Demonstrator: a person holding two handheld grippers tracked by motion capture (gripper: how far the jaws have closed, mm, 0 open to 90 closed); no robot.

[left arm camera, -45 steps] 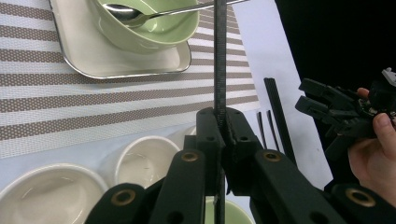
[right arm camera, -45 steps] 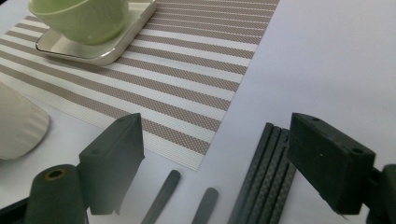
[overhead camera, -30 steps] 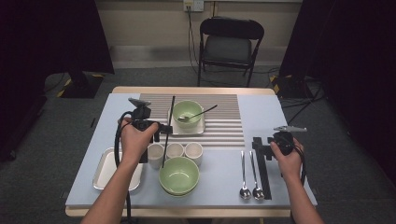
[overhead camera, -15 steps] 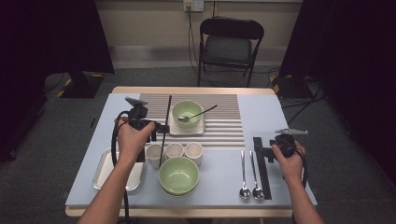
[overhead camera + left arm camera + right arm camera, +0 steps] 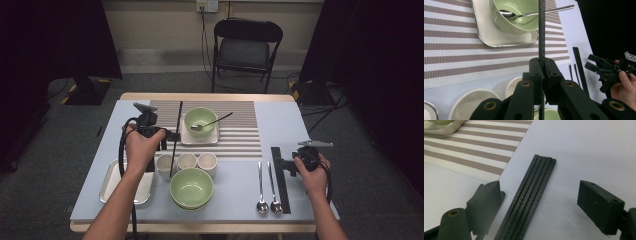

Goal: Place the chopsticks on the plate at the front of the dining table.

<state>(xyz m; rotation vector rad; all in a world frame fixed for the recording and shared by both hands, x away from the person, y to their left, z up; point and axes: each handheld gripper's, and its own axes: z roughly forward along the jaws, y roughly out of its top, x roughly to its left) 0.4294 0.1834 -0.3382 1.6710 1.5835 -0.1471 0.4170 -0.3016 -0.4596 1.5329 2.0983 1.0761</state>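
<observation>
In the high view my left gripper (image 5: 172, 135) hangs over the mat's left edge. It is shut on a thin black stick (image 5: 178, 112), which runs from the mat down past the white cups. The left gripper view has its jaws (image 5: 543, 67) pressed together on that stick (image 5: 541, 35), which stands upright in front of the green bowl. At the right of the table my right gripper (image 5: 286, 165) sits low beside a bundle of black sticks (image 5: 281, 192). In the right gripper view the jaws (image 5: 541, 193) stand wide open on either side of the flat bundle (image 5: 526, 205), not touching it.
A green bowl (image 5: 201, 120) with a spoon in it rests on a white tray (image 5: 186, 139) on the striped mat (image 5: 240, 132). Three white cups (image 5: 186, 161), stacked green bowls (image 5: 191, 187), two spoons (image 5: 261, 192) and an empty tray (image 5: 112, 185) lie along the near side. A chair (image 5: 247, 45) stands beyond the table.
The right hand has crept slightly toward the near edge beside the stick bundle. The left hand and its stick have kept still.
</observation>
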